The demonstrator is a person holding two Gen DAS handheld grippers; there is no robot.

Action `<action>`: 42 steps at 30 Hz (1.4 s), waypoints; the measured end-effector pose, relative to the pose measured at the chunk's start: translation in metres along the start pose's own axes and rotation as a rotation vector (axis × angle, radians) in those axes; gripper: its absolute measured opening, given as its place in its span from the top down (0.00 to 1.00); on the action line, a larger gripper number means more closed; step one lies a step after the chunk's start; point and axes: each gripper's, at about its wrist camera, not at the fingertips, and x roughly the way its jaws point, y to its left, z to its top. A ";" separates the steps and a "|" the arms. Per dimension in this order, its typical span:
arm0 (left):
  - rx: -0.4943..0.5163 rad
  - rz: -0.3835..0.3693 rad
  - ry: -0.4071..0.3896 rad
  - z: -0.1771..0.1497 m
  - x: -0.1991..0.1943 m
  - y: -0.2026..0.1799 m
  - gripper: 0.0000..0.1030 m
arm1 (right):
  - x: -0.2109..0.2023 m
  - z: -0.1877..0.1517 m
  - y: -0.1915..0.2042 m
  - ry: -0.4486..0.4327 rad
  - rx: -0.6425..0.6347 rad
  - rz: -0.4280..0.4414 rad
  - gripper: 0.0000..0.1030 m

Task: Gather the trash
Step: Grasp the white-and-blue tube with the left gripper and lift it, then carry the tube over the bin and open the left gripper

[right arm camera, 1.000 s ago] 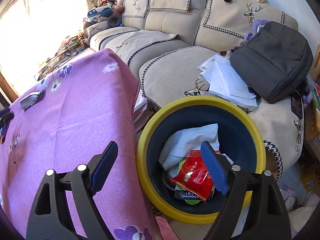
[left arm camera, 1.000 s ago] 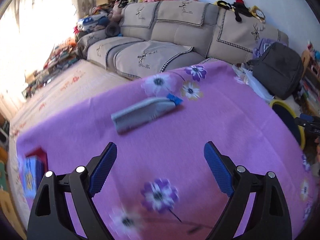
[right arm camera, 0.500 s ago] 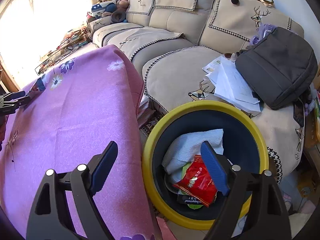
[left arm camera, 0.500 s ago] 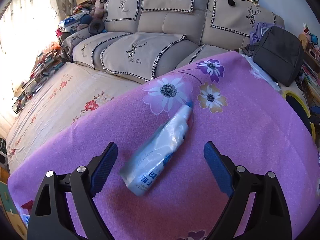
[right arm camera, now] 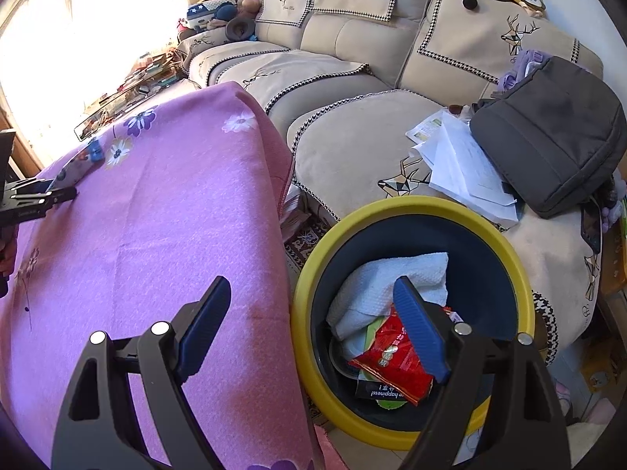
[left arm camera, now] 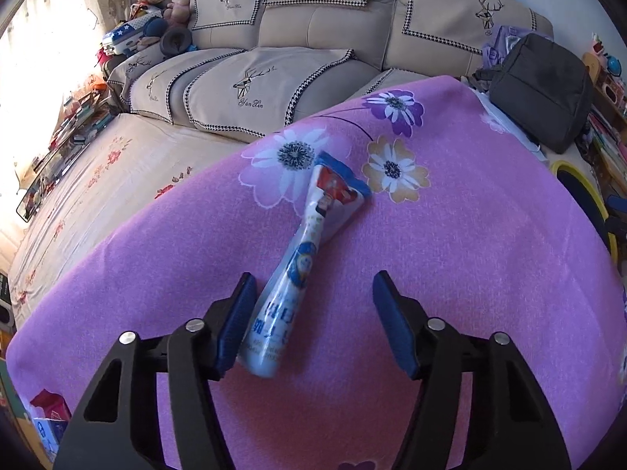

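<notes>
In the left wrist view, the left claw [left arm camera: 313, 321] points down at a worktop [left arm camera: 470, 274] covered in a pink cloth with printed flowers. A blue-and-white tube-shaped wrapper [left arm camera: 301, 270] lies on the cloth, its near end between the two blue pads. The jaws are closing: the left pad sits just against the wrapper's side, while the right pad stands clear of it, so nothing is gripped yet. A beige sofa [left arm camera: 313, 39] runs behind the worktop, with a dark grey bag [left arm camera: 544, 90] at its right end. In the right wrist view, the right claw [right arm camera: 313, 325] hangs wide with nothing between its pads, over the worktop edge and a yellow-rimmed bin [right arm camera: 505, 254] on the floor beside it. The bin holds a white paper towel [right arm camera: 392, 282] and a red snack packet [right arm camera: 392, 364]. Far left in this view, the left claw [right arm camera: 47, 196] meets the wrapper [right arm camera: 78, 164] on the cloth.
</notes>
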 end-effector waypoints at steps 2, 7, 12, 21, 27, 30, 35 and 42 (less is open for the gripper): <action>-0.015 -0.001 -0.001 0.003 0.001 -0.001 0.53 | -0.003 -0.002 -0.002 -0.004 0.002 0.001 0.22; -0.032 0.007 -0.005 0.005 -0.001 -0.006 0.78 | -0.008 -0.006 -0.008 -0.011 0.015 0.005 0.22; -0.036 0.001 -0.030 0.001 -0.008 -0.014 0.88 | -0.015 -0.012 -0.010 -0.014 0.016 0.013 0.22; -0.017 -0.002 -0.109 -0.016 -0.064 -0.072 0.89 | -0.048 -0.028 -0.019 -0.059 0.015 -0.004 0.22; 0.021 -0.074 -0.147 -0.024 -0.112 -0.159 0.89 | -0.078 -0.050 -0.048 -0.094 0.047 -0.055 0.22; 0.061 -0.132 -0.135 -0.023 -0.119 -0.215 0.89 | -0.093 -0.063 -0.070 -0.110 0.069 -0.083 0.22; 0.173 -0.244 -0.102 -0.007 -0.106 -0.323 0.89 | -0.115 -0.085 -0.108 -0.124 0.110 -0.107 0.22; 0.235 -0.296 0.018 0.030 -0.043 -0.439 0.89 | -0.124 -0.109 -0.145 -0.120 0.151 -0.118 0.21</action>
